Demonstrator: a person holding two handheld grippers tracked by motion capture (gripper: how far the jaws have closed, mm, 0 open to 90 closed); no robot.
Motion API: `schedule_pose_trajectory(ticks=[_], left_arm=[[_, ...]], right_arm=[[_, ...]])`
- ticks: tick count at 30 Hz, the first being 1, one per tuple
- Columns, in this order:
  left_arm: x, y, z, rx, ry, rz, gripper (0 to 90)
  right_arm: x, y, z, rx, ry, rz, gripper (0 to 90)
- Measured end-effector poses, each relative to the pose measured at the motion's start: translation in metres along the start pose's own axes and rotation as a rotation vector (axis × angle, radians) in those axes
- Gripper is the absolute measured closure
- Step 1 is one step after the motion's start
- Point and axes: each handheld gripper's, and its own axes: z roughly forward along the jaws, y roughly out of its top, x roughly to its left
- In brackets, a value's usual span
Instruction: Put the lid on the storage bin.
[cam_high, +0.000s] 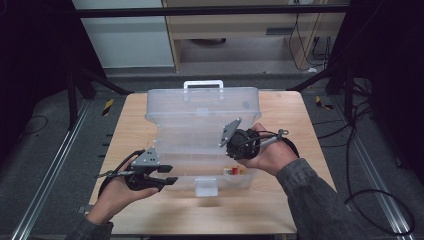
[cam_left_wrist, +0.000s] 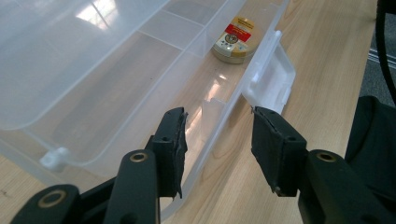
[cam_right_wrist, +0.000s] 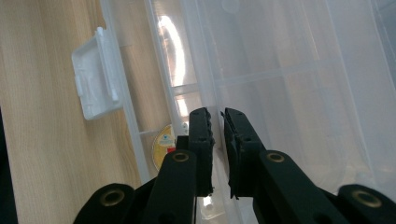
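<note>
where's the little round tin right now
The round tin lies inside the clear plastic box, in a compartment along its front wall toward the right end, just right of the white latch in the high view and below the right gripper.

The worktop (cam_high: 280, 200) is made of pale wood with a fine straight grain and a matt, smooth finish. The organiser case (cam_high: 200, 120) is moulded from clear, glossy plastic in which window light is mirrored; its latch (cam_left_wrist: 271, 77) is of milkier, semi-opaque plastic. A small round tin (cam_left_wrist: 236, 39) with a glossy printed lid is seen inside. The left gripper (cam_left_wrist: 217, 149) is faced with matt black, slightly rough pads, held by brass-coloured rivets.
</note>
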Motion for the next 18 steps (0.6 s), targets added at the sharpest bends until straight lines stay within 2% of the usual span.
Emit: schedule_pose_trajectory(ticks=[6, 12, 13, 18], left_arm=[[0.006, 0.002, -0.019, -0.018, 0.021, -0.017, 54.9], [0.012, -0.001, -0.028, -0.024, 0.010, -0.033, 55.2], [0.014, -0.002, -0.032, -0.015, 0.025, -0.035, 55.1], [0.018, -0.004, -0.038, -0.024, 0.038, -0.045, 55.4]], right_arm=[[0.000, 0.000, 0.000, -0.001, 0.001, 0.002, 81.9], [0.000, 0.000, 0.000, -0.001, 0.002, 0.005, 81.9], [0.000, 0.000, 0.000, -0.002, 0.002, 0.005, 82.0], [-0.001, 0.000, 0.000, -0.001, 0.002, 0.002, 81.9]])
